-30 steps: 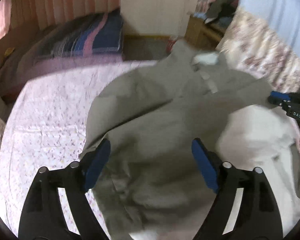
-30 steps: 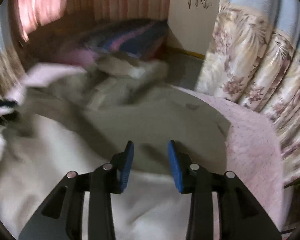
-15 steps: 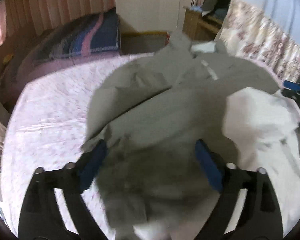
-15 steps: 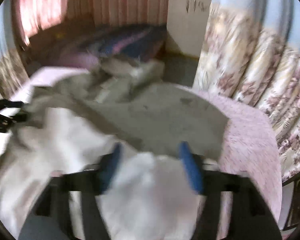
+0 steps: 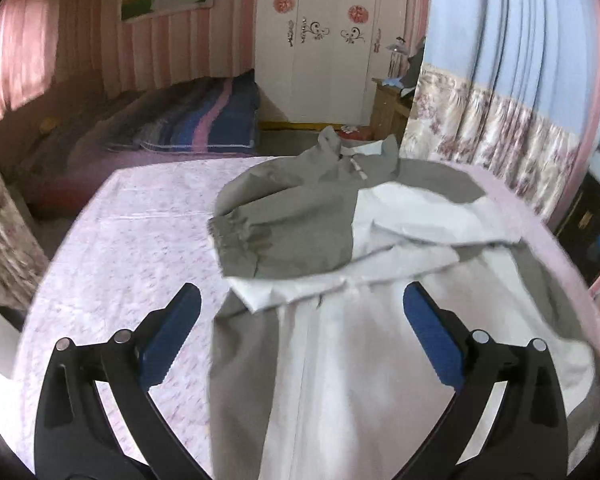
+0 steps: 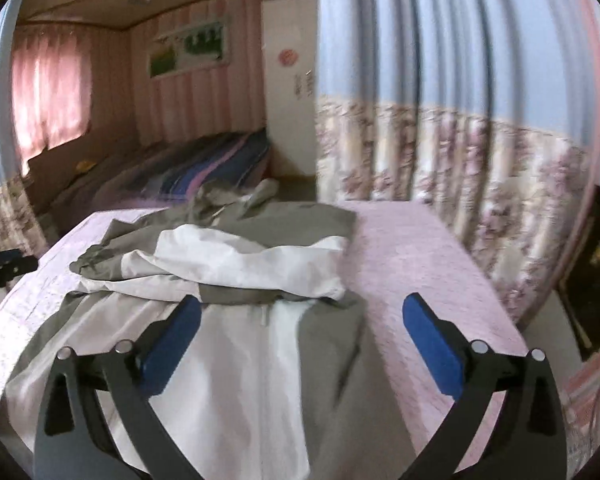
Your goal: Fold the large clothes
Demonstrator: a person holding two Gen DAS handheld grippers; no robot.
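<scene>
Clearly soft, light and floppy, the grey-and-white fabric jacket lies spread on the pink-sheeted bed, both left gripper and right gripper wide apart, empty; best pinched at hem corners or cuff.

Both wrist cameras look down along the bed from its near end (side by side), sharing the jacket.

pink striped walls | white wardrobe | floral curtains
</scene>
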